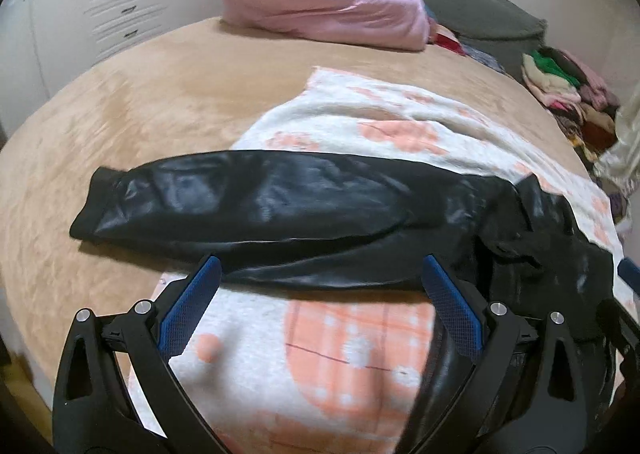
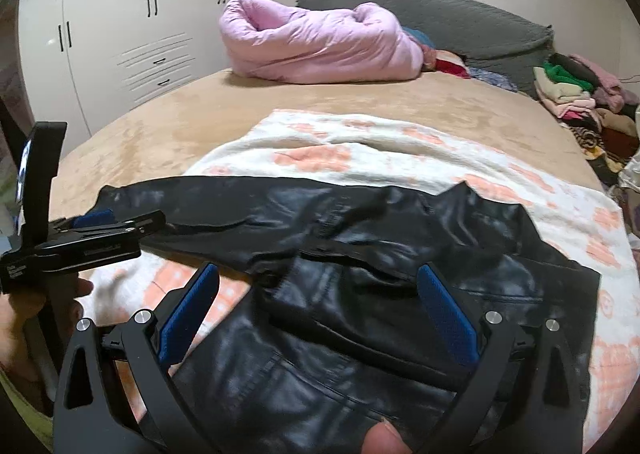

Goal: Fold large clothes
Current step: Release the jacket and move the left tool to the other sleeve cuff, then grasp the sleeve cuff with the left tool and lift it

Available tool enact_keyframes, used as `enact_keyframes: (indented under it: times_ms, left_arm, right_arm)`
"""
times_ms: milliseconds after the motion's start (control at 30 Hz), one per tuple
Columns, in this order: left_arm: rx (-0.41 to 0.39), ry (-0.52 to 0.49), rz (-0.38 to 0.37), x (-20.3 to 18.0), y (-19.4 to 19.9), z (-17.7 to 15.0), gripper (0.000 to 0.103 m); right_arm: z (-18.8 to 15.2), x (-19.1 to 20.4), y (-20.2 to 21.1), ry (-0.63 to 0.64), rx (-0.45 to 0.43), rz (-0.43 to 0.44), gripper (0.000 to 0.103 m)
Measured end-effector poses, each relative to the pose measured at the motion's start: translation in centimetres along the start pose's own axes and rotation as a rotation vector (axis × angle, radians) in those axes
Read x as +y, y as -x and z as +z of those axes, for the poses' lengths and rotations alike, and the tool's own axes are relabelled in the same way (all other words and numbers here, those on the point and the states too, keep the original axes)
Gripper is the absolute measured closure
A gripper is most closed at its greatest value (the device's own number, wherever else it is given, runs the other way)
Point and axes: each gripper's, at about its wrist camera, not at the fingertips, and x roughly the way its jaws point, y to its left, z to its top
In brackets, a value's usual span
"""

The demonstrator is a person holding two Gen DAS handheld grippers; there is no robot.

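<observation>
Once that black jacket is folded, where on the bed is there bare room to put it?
The tan bedspread lies bare between the white wardrobe, the pink duvet and the patterned blanket. The clothes pile crowds the right edge; the black jacket covers the near blanket.

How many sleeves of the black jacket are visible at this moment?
1. A single sleeve of the black jacket stretches left across the patterned blanket onto the tan bedcover. The other sleeve may be folded under or hidden in the body.
</observation>
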Motion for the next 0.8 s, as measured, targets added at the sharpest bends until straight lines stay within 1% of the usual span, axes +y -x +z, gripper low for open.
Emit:
enact_keyframes:
  times_ms: [167,233,467,600,700,800]
  left_arm:
    - [0.005,0.068,0.024,2.3,-0.3,0.5,0.009]
    - [0.001,0.094,0.022,3.3,-0.3,0.7,0.009]
    - [0.011,0.201,0.075,7.1,-1.0,1.2,0.009]
    - [0.035,0.28,0.096,9.5,-1.9,1.2,0.009]
    - [0.057,0.328,0.101,10.9,-2.6,1.0,0.009]
    - [0.072,0.372,0.123,12.1,-3.3,1.0,0.009]
  right_arm:
    - [1.0,1.7,-1.6,0.009,0.012,0.04,0.004]
    - [1.4,2.3,-2.1,0.018,0.015,0.055,0.004]
    - [2.5,4.6,-3.9,0.063,0.026,0.091,0.004]
    - [2.9,5.8,-4.9,0.07,0.031,0.118,0.004]
    - [3.0,6.6,-5.6,0.078,0.04,0.135,0.004]
    - [2.9,6.9,-6.0,0.08,0.042,0.146,0.004]
